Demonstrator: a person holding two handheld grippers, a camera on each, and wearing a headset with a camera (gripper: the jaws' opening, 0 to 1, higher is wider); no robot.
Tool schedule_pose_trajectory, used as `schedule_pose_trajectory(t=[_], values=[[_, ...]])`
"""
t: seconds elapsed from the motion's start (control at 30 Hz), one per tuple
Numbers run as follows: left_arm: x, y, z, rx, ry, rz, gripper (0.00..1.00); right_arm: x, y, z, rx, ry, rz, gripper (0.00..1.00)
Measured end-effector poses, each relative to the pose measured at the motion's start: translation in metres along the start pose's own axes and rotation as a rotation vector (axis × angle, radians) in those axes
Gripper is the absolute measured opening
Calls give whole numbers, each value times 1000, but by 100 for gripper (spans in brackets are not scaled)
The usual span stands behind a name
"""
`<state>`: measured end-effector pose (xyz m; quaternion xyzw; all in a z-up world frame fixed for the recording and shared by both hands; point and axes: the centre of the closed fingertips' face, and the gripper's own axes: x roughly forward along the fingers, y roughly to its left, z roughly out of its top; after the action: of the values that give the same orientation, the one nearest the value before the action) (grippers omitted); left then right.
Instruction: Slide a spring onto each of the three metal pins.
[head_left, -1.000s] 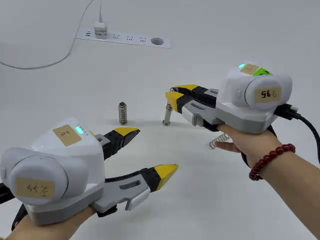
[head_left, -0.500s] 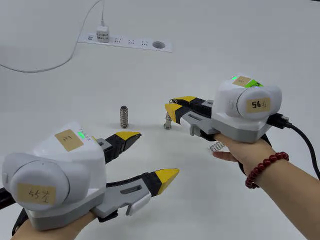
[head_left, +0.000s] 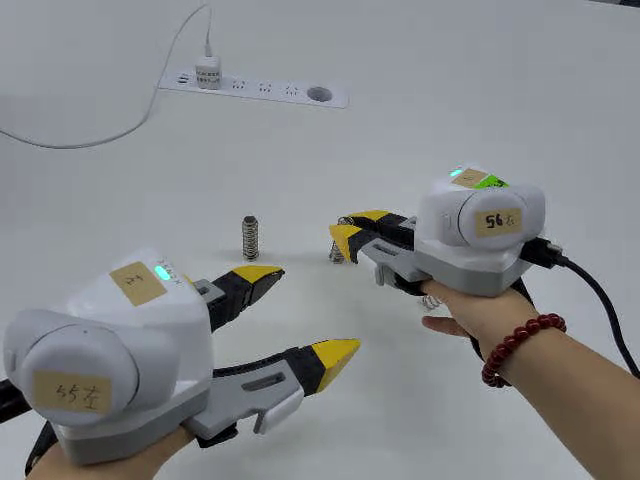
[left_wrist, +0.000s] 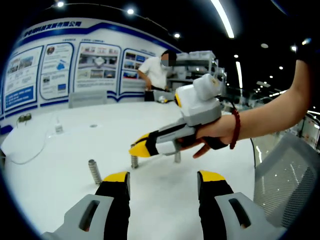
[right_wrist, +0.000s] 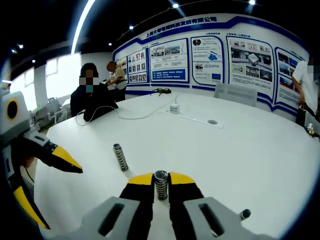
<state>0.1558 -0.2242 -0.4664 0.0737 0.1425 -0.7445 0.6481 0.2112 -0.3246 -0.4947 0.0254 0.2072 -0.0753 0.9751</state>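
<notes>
A metal pin with a spring on it (head_left: 250, 235) stands upright on the white table; it appears too in the left gripper view (left_wrist: 94, 171) and the right gripper view (right_wrist: 120, 156). To its right my right gripper (head_left: 345, 236) is shut on a spring (right_wrist: 160, 184) that sits on a second pin (head_left: 337, 252). A bare pin (right_wrist: 243, 214) stands at the right gripper view's lower right, and under the hand in the left gripper view (left_wrist: 177, 157). My left gripper (head_left: 297, 311) hovers at the front left, open and holding nothing (left_wrist: 165, 177).
A white power strip (head_left: 255, 88) with a plug and cable lies at the far edge. A mesh chair (left_wrist: 285, 175) stands at the table's right side. People stand and sit beyond the table (right_wrist: 90, 95).
My right gripper has come down and nearer with the spring, which now sits lower on its pin. The left gripper has barely moved.
</notes>
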Motion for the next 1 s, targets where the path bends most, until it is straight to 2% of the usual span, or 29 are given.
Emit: schedule_pose_trajectory(t=[0.23,0.67,1.0], values=[[0,1,1,0,-1,3,55,1,1,-7,-6,25,0,12],[0,0,2,14,5,5,55,-2,2,-2,5,16,11,12],[1,-1,5,29,8,8,57,-15,0,9,48,-2,12,23]])
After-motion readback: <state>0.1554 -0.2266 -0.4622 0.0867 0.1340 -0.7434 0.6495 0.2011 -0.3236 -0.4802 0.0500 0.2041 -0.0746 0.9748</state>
